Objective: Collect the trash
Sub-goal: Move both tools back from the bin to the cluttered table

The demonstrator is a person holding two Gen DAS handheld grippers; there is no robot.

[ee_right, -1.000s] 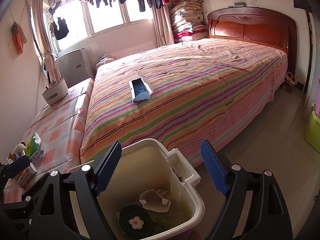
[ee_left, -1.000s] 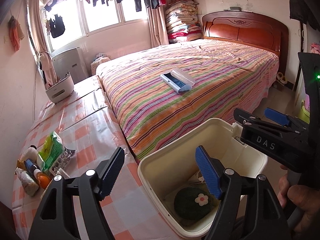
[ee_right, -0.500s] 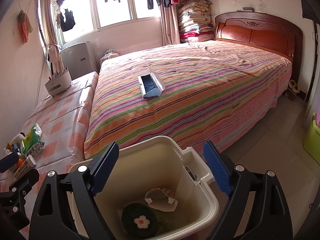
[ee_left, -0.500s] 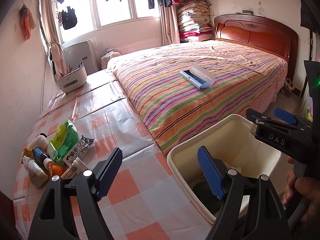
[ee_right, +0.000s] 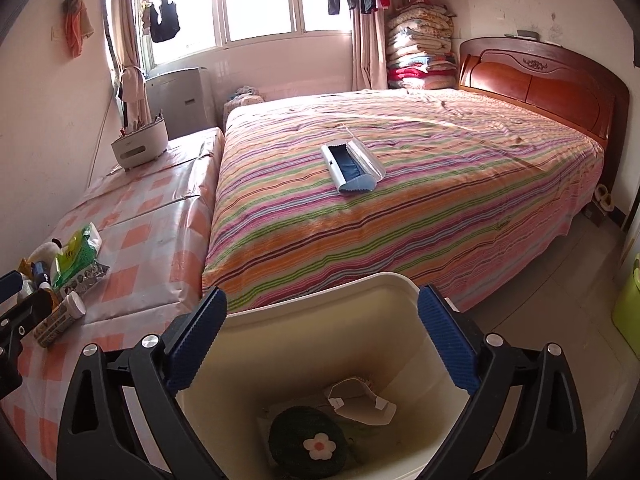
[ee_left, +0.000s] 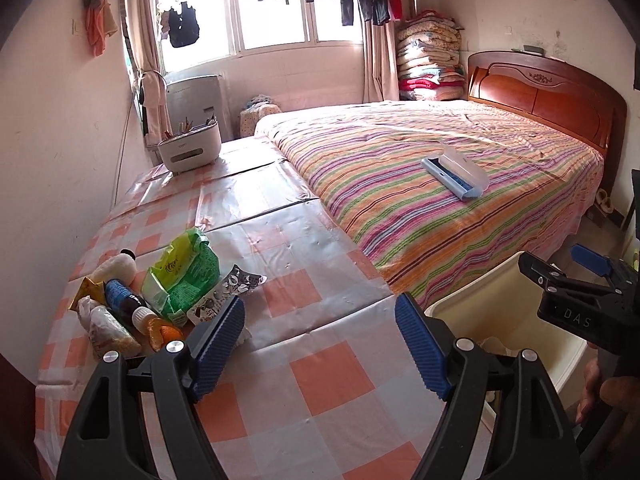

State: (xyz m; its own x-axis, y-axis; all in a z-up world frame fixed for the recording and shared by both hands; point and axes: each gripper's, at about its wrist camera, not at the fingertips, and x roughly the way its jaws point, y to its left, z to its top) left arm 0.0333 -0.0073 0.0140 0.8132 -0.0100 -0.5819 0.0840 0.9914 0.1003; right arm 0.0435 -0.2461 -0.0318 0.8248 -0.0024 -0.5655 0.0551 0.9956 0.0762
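My left gripper [ee_left: 320, 344] is open and holds nothing, low over the checked tablecloth [ee_left: 320, 376]. Just left of it lies a heap of trash: a green bag [ee_left: 182, 276], a silver wrapper [ee_left: 240, 280], a small dark bottle [ee_left: 124, 300] and other wrappers. The cream bin [ee_left: 500, 308] stands at the table's right edge. My right gripper [ee_right: 322, 336] hangs over the bin [ee_right: 312, 296]; its jaws are opening and nothing is between them. Inside the bin lie a dark green round pad with a flower [ee_right: 308, 440] and a torn white carton [ee_right: 360, 400].
A wide bed with a striped sheet [ee_right: 400, 220] fills the middle, with a blue-and-white case [ee_right: 352, 168] on it. A white holder [ee_left: 190, 148] stands at the table's far end. A green tub [ee_right: 628, 304] stands on the floor to the right.
My left gripper has swung left, off the bin and over the table towards the trash heap. The right gripper's jaws have widened above the bin.
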